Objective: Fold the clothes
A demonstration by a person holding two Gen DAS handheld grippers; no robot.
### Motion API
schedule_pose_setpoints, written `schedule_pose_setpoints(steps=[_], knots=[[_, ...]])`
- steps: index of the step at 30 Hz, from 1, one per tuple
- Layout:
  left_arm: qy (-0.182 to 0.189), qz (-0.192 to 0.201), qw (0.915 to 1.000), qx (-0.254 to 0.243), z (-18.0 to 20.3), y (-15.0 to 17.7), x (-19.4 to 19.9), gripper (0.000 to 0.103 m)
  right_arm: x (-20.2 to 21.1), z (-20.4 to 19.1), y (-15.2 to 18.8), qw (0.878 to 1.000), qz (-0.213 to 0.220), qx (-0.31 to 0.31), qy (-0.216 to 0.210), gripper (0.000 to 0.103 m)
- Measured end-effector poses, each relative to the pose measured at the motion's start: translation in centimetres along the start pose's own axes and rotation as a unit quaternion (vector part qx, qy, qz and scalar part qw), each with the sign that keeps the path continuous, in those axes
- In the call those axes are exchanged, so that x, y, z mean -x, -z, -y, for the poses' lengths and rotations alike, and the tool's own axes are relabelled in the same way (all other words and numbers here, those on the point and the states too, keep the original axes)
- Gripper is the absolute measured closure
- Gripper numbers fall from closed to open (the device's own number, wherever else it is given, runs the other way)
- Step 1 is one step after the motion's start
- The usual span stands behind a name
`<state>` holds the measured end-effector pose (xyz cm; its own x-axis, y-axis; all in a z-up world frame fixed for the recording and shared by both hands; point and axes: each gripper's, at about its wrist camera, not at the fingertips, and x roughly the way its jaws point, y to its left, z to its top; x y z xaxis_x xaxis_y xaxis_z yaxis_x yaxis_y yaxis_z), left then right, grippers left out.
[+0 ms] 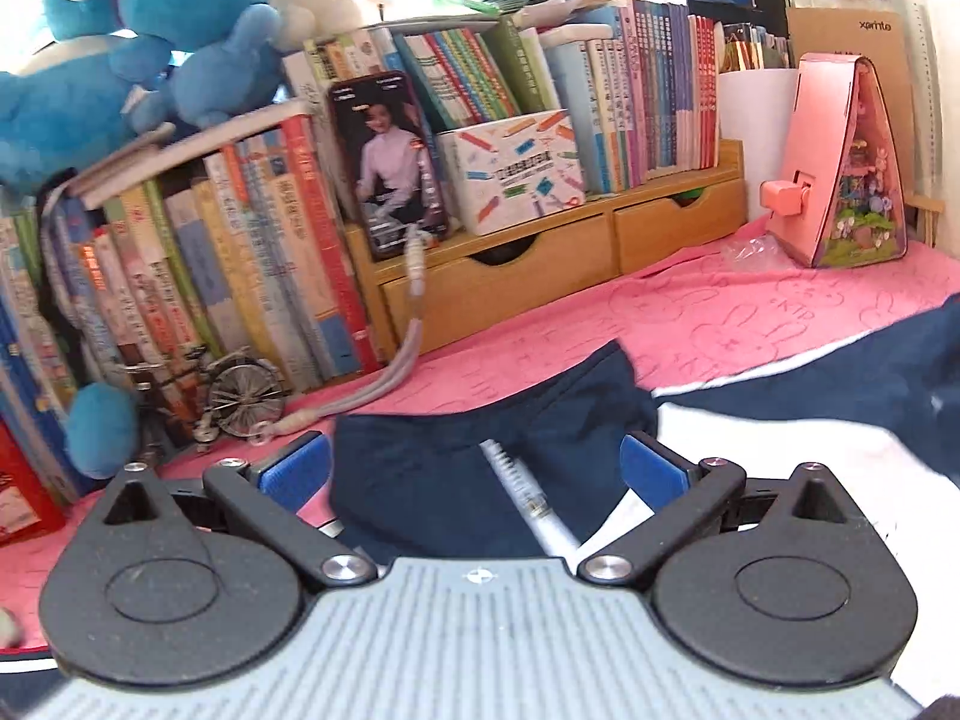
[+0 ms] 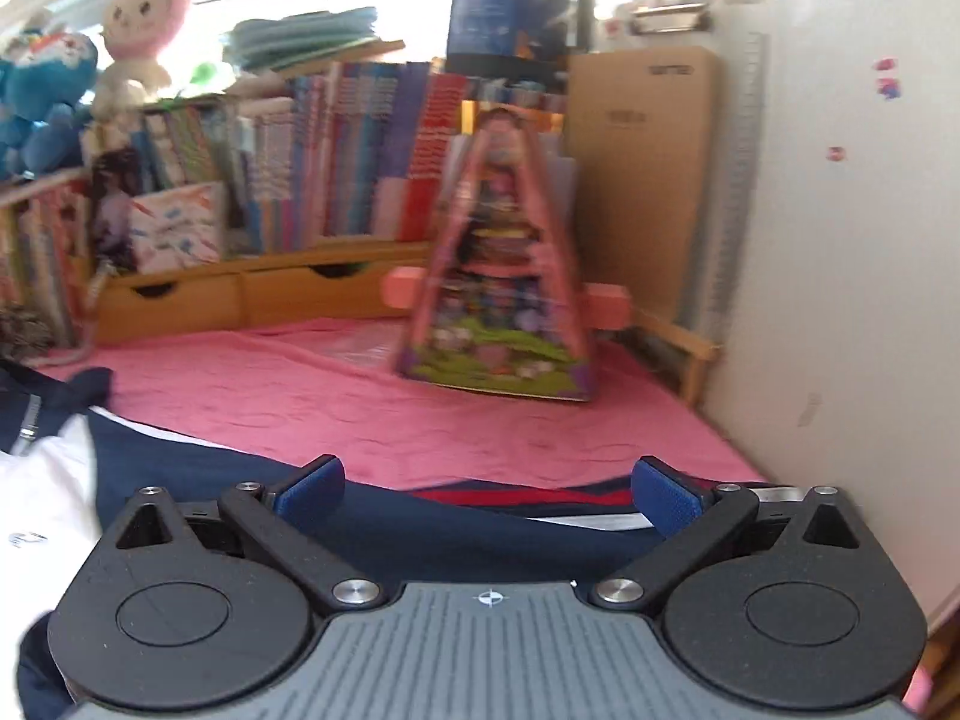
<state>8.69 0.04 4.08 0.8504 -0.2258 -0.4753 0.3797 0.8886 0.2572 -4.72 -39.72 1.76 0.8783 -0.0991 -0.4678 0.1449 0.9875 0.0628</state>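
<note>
A navy and white zip-up jacket (image 1: 480, 468) lies spread on a pink rabbit-patterned cloth (image 1: 750, 312) that covers the work surface. In the left wrist view its white zipper (image 1: 528, 498) runs away from the camera, leaning slightly left, toward the long wooden two-drawer organiser (image 1: 558, 258) at the back, and the dark collar end peaks toward that organiser. The garment's long axis seems to follow the zipper, though most of it lies under or beside the cameras and its full outline cannot be told. A navy sleeve or side panel with a white edge reaches off to the right, and in the right wrist view red and white striping shows at its near edge.

Between the jacket's far edge and the organiser there is a broad band of bare pink cloth. A pink triangular toy house (image 2: 504, 276) stands on the cloth to the right of the organiser, well apart from the jacket, and a white wall (image 2: 840, 240) closes the right side just beyond it. Left of the organiser, a grey cable (image 1: 384, 378) and a small metal bicycle model (image 1: 234, 396) sit near the jacket's collar.

The left gripper (image 1: 474, 468) stands spread wide over the collar and zipper, its blue pads (image 1: 294, 468) clasping nothing. The right gripper (image 2: 489, 498) is likewise spread wide above the navy fabric, empty.
</note>
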Motion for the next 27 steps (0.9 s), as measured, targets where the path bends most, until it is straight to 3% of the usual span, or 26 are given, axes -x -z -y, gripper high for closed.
schedule_pose_setpoints(steps=[3,6,9,12,14,18,24,27], knots=[[-0.033,-0.027,0.9990,-0.010,-3.8,1.7,0.4,0.000,-2.3,-7.1,-1.6,0.994,-0.004,0.052,-0.097,0.000],[-0.027,-0.056,0.9979,0.017,-7.6,2.9,-0.4,0.000,-5.5,-13.5,-2.6,0.981,-0.027,0.112,-0.156,0.000],[-0.005,-0.060,0.9977,0.033,-9.6,3.5,-1.2,0.000,-8.9,-18.5,-2.8,0.967,-0.062,0.173,-0.177,0.000],[0.040,-0.065,0.9968,0.023,-10.2,3.7,-2.3,0.000,-11.7,-21.5,-2.2,0.951,-0.099,0.226,-0.187,0.000],[0.076,-0.084,0.9936,0.002,-10.1,4.1,-3.3,0.000,-12.7,-21.7,-1.7,0.945,-0.123,0.235,-0.192,0.000],[0.097,-0.104,0.9894,-0.030,-10.0,5.0,-5.0,0.000,-13.7,-20.5,-1.1,0.939,-0.151,0.225,-0.210,0.000],[0.123,-0.106,0.9858,0.043,-11.5,5.3,-6.7,0.001,-15.0,-19.9,-0.8,0.933,-0.171,0.222,-0.228,0.004],[0.133,-0.091,0.9860,0.045,-11.0,5.4,-5.8,0.024,-14.5,-20.1,-0.8,0.926,-0.164,0.231,-0.249,0.020]])
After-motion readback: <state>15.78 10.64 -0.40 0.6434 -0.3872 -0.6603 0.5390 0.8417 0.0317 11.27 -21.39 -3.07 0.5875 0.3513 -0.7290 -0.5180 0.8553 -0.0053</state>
